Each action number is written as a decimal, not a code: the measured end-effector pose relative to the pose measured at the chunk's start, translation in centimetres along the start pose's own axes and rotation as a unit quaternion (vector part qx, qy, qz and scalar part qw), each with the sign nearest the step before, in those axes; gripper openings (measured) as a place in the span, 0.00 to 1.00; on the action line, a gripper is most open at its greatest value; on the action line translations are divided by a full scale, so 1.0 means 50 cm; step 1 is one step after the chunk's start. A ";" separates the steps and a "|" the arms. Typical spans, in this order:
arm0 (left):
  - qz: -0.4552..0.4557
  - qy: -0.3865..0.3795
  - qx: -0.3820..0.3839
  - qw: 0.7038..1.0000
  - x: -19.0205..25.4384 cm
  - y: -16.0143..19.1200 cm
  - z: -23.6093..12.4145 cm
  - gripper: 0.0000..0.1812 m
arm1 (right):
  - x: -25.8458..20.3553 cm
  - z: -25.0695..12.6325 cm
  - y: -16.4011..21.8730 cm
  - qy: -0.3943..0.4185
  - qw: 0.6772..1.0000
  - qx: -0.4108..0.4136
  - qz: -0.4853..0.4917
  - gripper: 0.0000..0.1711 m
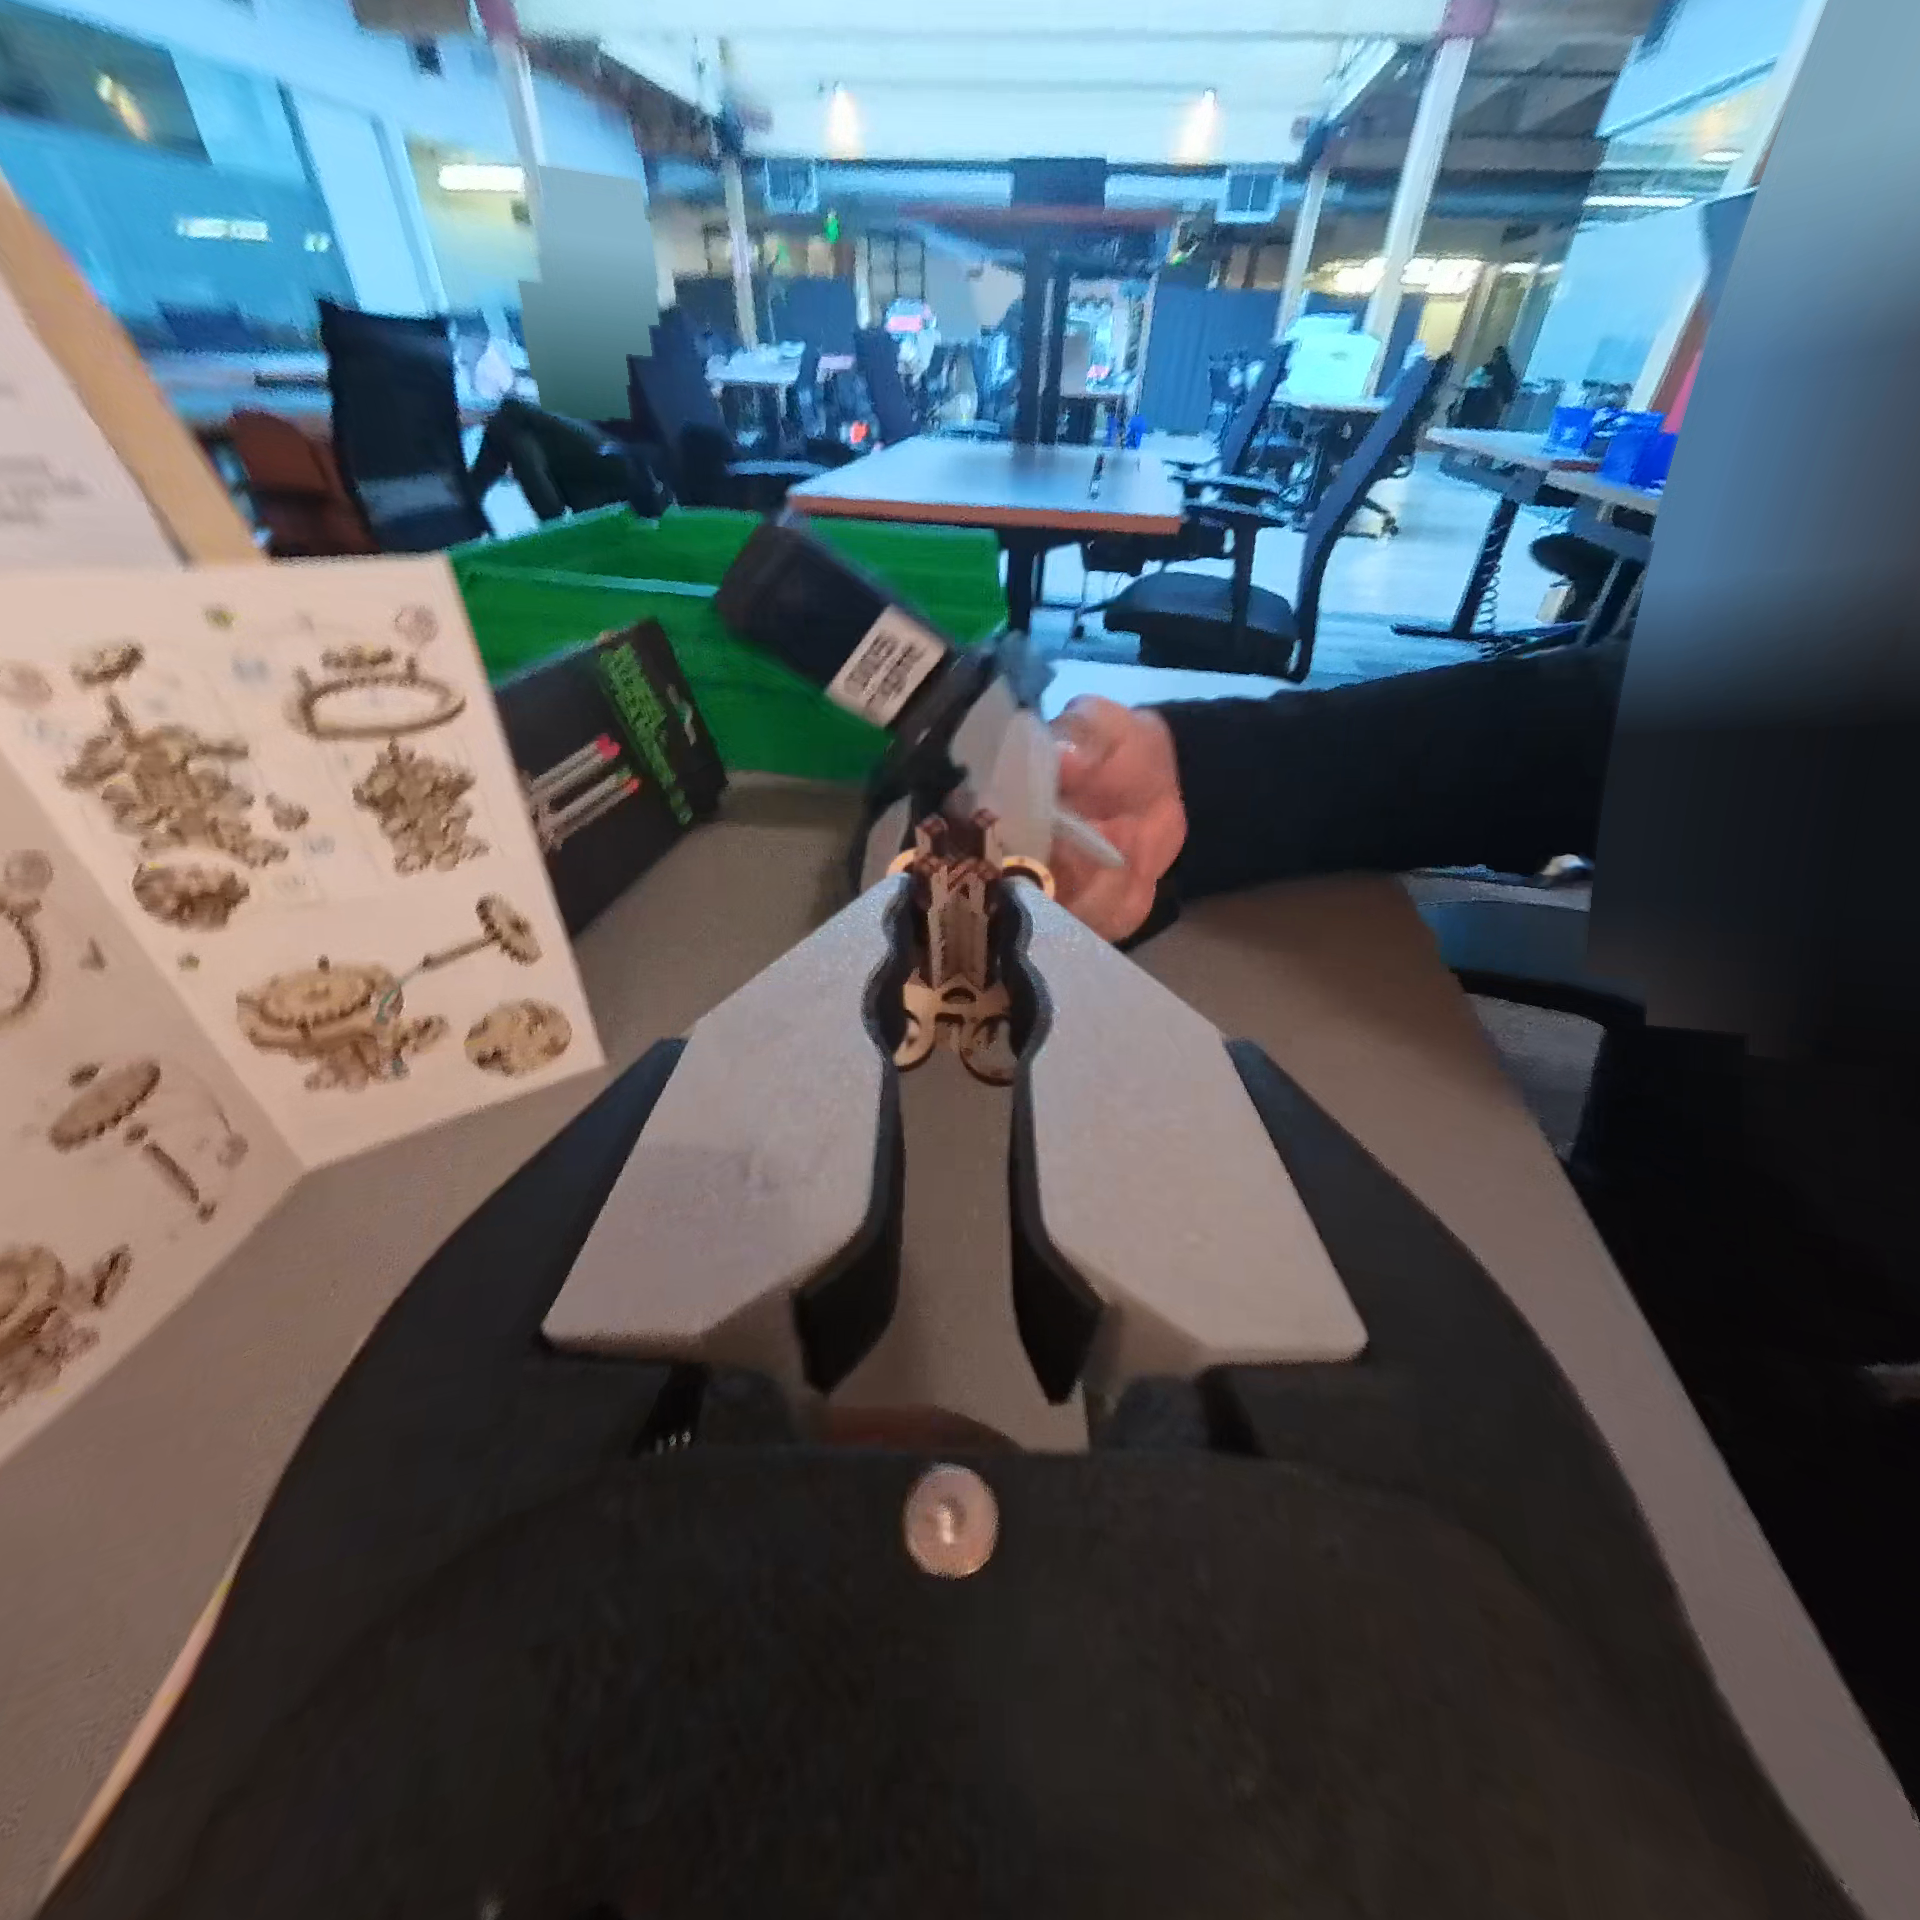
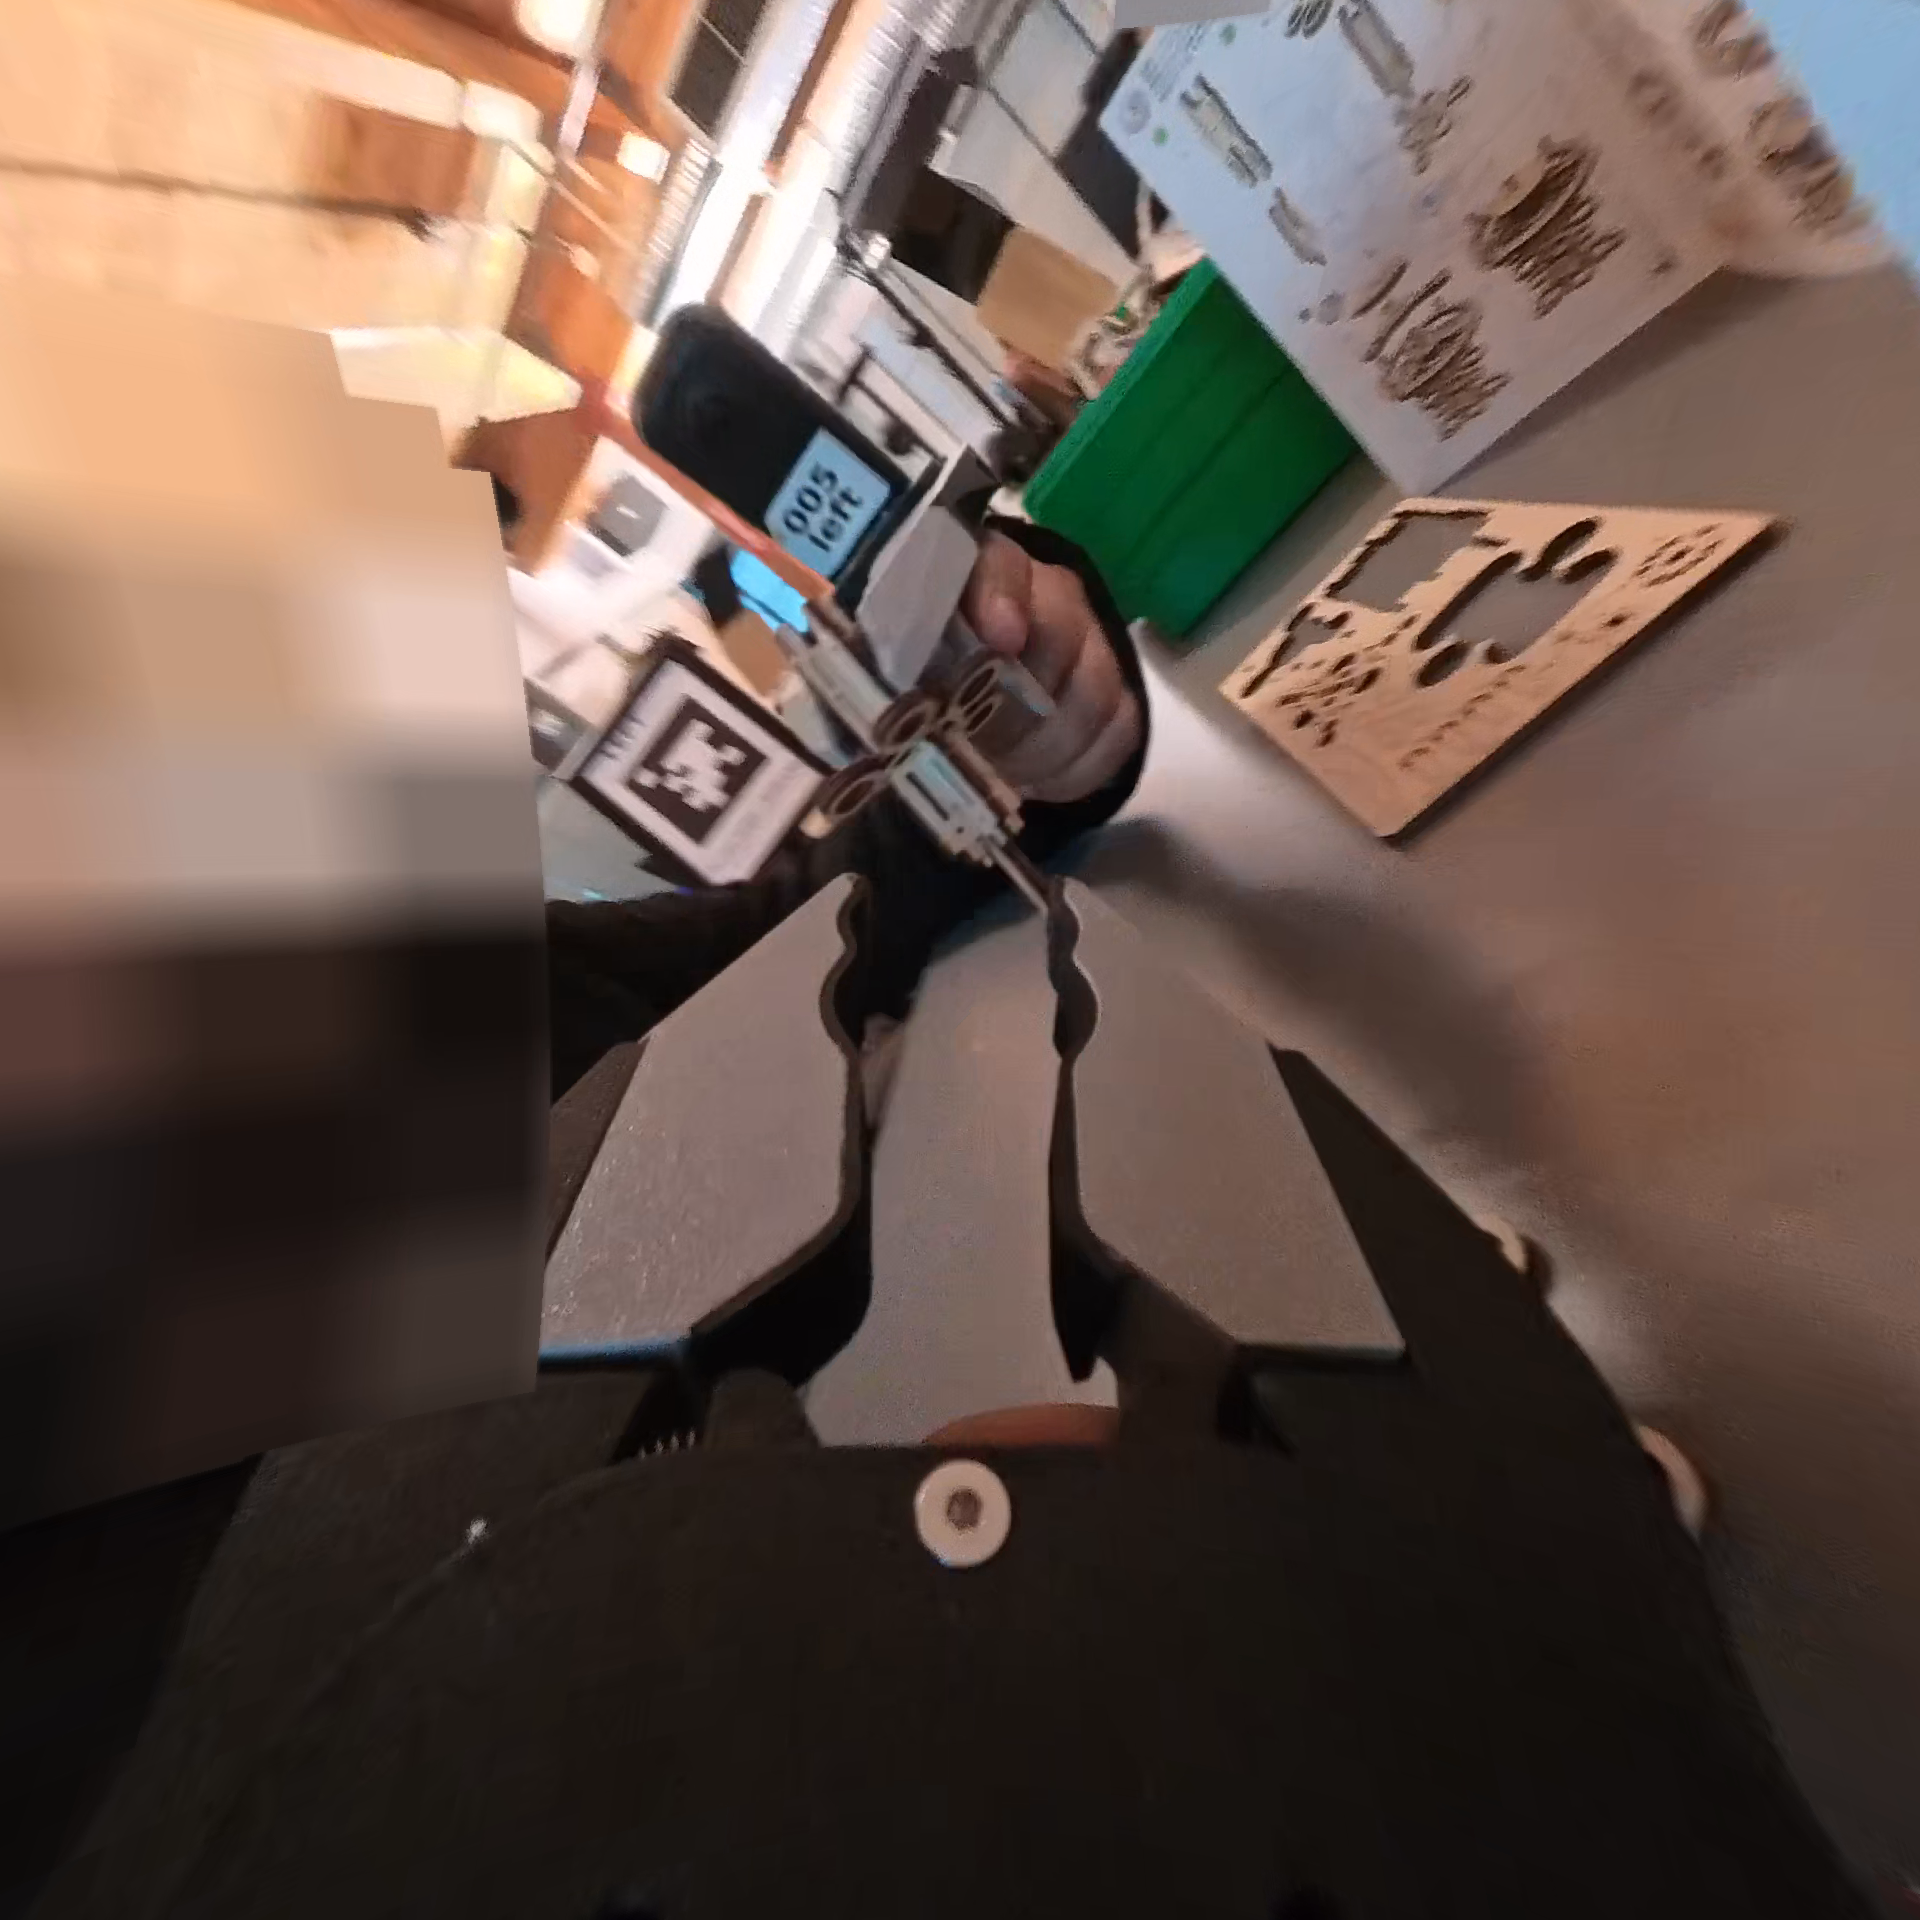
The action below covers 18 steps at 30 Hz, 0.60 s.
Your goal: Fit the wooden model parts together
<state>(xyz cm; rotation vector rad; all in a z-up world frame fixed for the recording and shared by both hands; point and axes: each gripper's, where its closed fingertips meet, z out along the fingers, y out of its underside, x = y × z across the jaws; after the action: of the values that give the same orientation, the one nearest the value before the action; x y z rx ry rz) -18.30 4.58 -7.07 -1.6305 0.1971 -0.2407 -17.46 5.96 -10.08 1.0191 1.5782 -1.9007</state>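
Left gripper [image 1: 954, 925] clamped on small wooden model piece [image 1: 954, 951], held above grey table [image 1: 1299, 1039]. Right gripper [image 1: 977, 748] close behind it, hand [image 1: 1117, 805] on its handle. Open instruction sheet [image 1: 281, 831] stands left; green bin [image 1: 748, 613] behind.

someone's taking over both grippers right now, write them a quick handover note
Left gripper: shut on the wooden assembly, held up off the grey table.
Right gripper: open, holding nothing, tips just short of the assembly's thin end.
Punched-out wooden sheet lies flat on the table; the instruction sheet stands at left, a green bin behind it.
Done: a multi-piece assembly exists. Left: the right gripper carries no next part; which one goes next I can't tell.
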 end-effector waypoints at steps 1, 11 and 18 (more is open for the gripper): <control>-0.009 -0.010 -0.009 1.000 -0.011 0.008 -0.002 0.06 | 0.004 -0.004 0.000 0.023 0.999 -0.006 -0.026 0.17; -0.077 -0.019 -0.076 0.994 -0.025 0.068 0.020 0.06 | 0.050 0.011 0.017 0.255 0.899 -0.090 -0.346 0.28; -0.113 -0.017 -0.050 0.992 -0.027 0.057 0.027 0.06 | 0.088 0.027 0.031 0.323 0.842 -0.126 -0.414 0.09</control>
<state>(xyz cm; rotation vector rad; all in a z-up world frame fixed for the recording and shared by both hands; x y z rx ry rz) -19.17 6.03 -10.06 -1.7568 -0.0025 -0.3810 -19.36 4.74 -14.35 0.9967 2.9599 -1.8017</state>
